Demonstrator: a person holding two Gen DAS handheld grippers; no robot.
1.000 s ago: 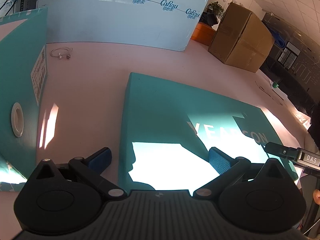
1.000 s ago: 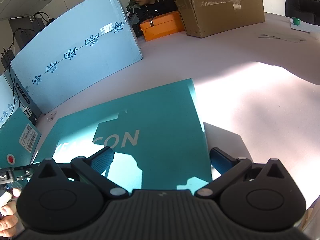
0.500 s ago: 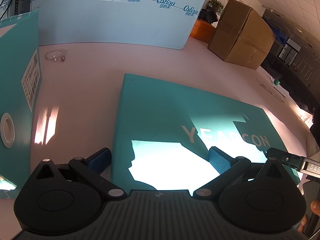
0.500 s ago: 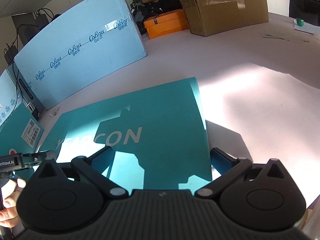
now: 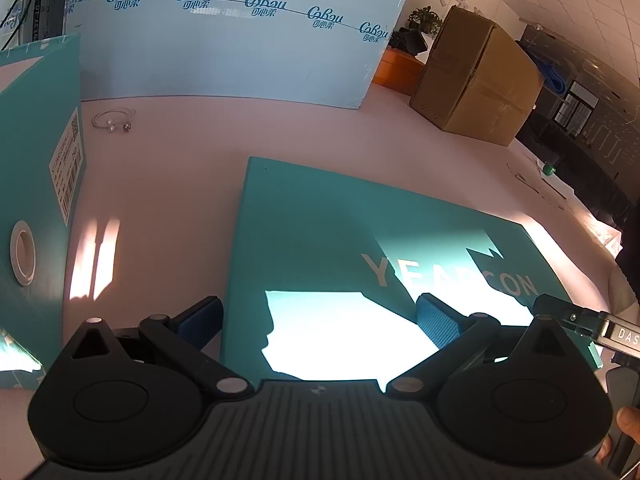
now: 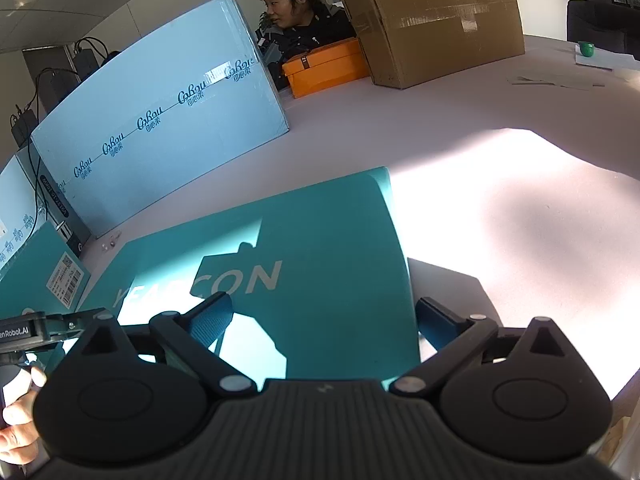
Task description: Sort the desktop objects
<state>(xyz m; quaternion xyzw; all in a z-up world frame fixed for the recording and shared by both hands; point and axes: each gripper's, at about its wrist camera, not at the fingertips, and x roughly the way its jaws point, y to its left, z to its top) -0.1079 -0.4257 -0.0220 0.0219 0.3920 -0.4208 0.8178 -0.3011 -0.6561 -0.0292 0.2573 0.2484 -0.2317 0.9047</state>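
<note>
Left wrist view: sits low behind the left tool (image 5: 318, 318), close above the counter (image 5: 168, 184), facing forward and slightly rightward over the teal box (image 5: 320, 232).
Right wrist view: sits low behind the right tool (image 6: 324, 320), just as near, facing forward and leftward across the same teal box (image 6: 332, 248).
Shared: teal box, pale blue carton (image 5: 224, 48) (image 6: 160, 128), cardboard box (image 5: 476, 80) (image 6: 432, 12).
Cross-sight: each view catches the other tool at its edge.
</note>
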